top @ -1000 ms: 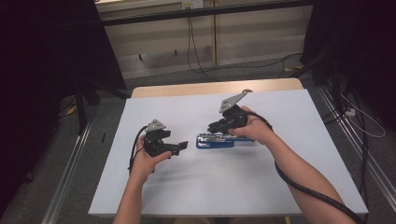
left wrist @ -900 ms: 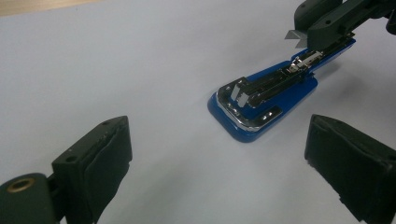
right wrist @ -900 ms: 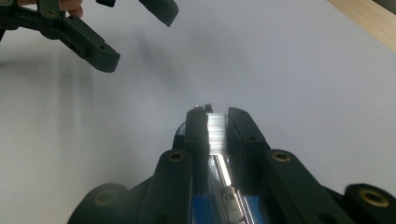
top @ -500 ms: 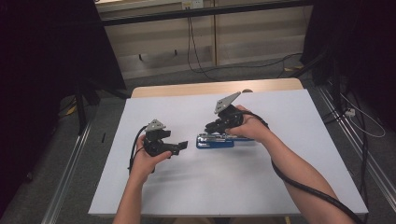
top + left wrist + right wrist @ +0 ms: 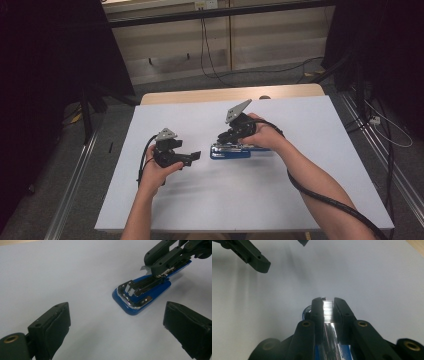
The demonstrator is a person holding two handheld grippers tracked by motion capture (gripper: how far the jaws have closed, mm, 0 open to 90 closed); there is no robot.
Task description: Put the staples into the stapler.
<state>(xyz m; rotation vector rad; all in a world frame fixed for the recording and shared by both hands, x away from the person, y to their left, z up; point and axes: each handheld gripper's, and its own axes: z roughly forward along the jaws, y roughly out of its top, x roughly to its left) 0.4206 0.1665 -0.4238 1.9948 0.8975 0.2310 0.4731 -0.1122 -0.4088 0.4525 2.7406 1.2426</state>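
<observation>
While high view blurs it | right gripper [image 5: 328, 308] jaws clamp stapler [image 5: 140, 293] strip | left gripper [image 5: 117, 332] jaws wide, empty

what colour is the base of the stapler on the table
Blue, with shiny metal parts on top; the stapler shows best in the left gripper view.

Your left gripper [image 5: 192, 156] and right gripper [image 5: 226, 136] were black, each topped by a grey three-cornered plate. Brass-coloured screws sat at the jaw pivots, and the jaws carried flat black pads [image 5: 60, 322]. A thick black cable [image 5: 320, 195] trailed along your bare right forearm.
</observation>
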